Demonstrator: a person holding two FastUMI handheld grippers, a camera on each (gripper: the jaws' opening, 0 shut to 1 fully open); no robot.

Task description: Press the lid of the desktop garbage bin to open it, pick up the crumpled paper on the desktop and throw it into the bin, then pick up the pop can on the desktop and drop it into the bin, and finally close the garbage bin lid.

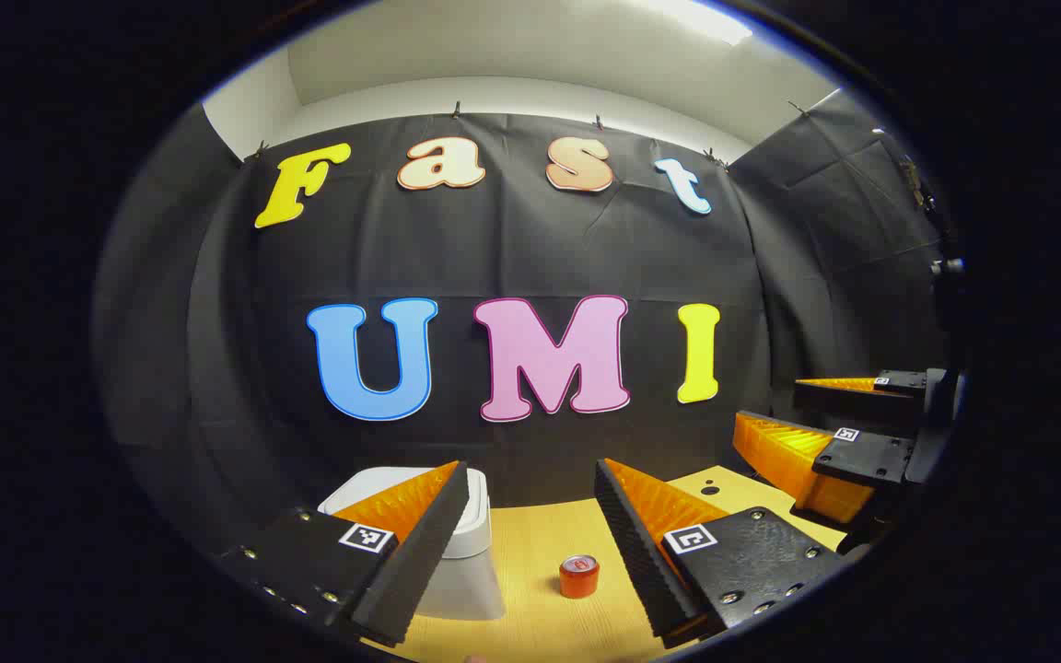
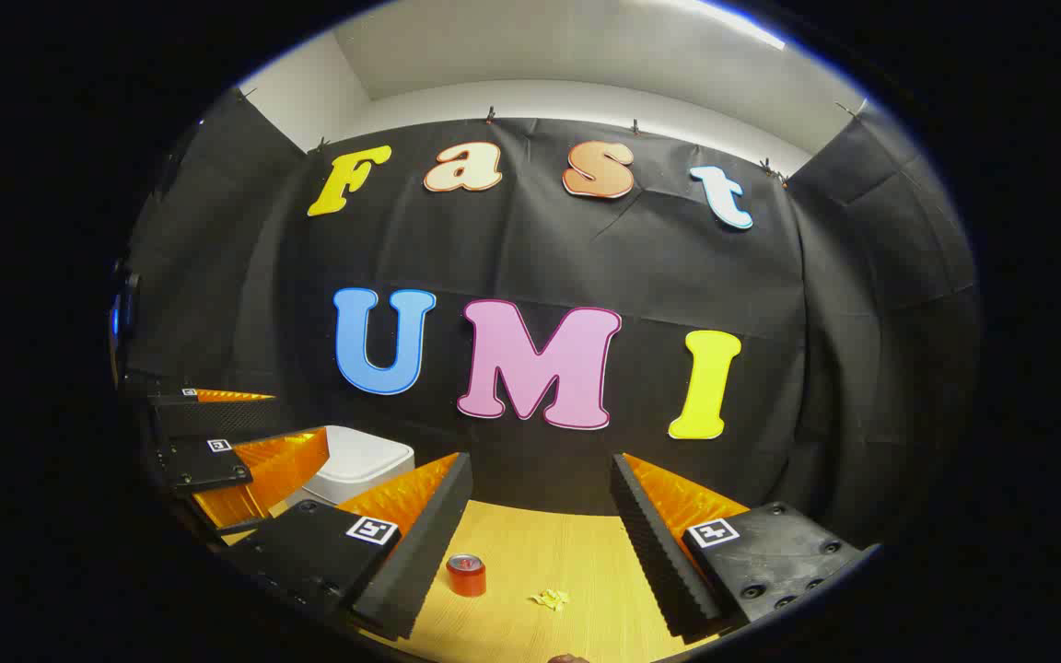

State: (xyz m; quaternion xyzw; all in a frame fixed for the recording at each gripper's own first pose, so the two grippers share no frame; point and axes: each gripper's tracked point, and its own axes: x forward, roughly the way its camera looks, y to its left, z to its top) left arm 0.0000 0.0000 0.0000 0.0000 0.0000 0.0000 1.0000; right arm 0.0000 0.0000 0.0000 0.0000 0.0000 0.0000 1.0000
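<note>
The left gripper (image 1: 530, 511) is held wide open above the desktop (image 1: 530, 571); the pop can (image 1: 578, 575) is seen upright below the gap, the closed garbage bin (image 1: 461, 552) behind its left finger; the right gripper (image 2: 540, 506) is likewise spread, with nothing held, the crumpled paper (image 2: 550, 599) lying below its gap.

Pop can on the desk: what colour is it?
Red, with a silver top; the pop can shows best in the left gripper view.
</note>
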